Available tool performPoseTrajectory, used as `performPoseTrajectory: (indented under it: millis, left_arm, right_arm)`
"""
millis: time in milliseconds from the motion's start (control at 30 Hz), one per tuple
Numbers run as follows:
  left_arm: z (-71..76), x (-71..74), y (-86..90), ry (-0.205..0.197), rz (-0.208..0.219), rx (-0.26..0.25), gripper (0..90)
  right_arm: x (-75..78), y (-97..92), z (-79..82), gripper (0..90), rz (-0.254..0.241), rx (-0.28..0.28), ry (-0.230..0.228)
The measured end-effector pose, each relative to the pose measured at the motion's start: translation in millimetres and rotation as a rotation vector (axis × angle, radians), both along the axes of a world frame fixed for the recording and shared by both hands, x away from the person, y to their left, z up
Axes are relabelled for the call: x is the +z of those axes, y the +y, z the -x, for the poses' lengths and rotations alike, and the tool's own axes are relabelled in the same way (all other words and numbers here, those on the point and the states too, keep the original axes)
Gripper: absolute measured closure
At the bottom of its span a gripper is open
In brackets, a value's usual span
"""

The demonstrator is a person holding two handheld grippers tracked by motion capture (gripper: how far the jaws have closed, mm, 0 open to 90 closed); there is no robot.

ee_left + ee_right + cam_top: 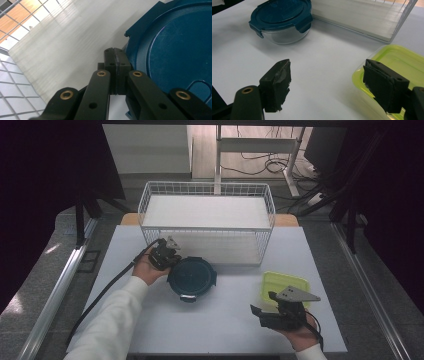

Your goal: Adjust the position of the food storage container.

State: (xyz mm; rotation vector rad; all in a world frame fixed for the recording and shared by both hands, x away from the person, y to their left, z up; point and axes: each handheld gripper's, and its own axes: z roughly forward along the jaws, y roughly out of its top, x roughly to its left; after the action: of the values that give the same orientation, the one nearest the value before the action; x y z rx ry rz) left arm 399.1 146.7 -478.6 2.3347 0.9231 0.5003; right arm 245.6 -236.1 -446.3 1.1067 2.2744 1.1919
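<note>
Right, my left gripper [167, 257] has its jaws pressed together with nothing between them, tip just against the near-left rim of the round blue-lidded glass container [191, 277], which sits just in front of the white wire basket [207, 195]. Meanwhile my right gripper [332, 85] hangs spread wide, empty, one jaw just over the green container [402, 60] lying right of the blue one.
</note>
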Motion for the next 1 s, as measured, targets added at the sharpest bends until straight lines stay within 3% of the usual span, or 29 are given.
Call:
performPoseTrajectory:
  millis: [300,533,567,733,933,1000]
  left_arm:
    - [15.2,-1.3,-15.5,0.014,0.049,-0.038,90.0]
    - [28.0,-0.7,-23.3,0.001,0.031,-0.073,90.0]
    - [31.9,-1.7,-27.0,0.002,0.057,-0.066,90.0]
    - [36.5,-2.8,-31.8,0.010,0.087,-0.072,90.0]
    - [44.6,-1.7,-36.2,0.019,0.077,-0.094,90.0]
    - [47.2,-0.7,-36.7,0.017,0.054,-0.110,90.0]
  right_arm:
    - [0.0,1.5,-1.0,22.2,-0.001,0.003,0.005]
    - [-0.5,2.1,-1.2,22.2,0.003,0.005,0.008]
    - [-0.6,2.0,-1.3,22.2,0.003,0.003,0.008]
    - [-0.1,2.2,-1.3,22.2,0.002,0.003,0.008]
    - [-0.4,2.4,-2.5,22.2,0.000,0.004,0.010]
    - [-0.6,2.3,-3.5,22.2,-0.002,0.002,0.013]
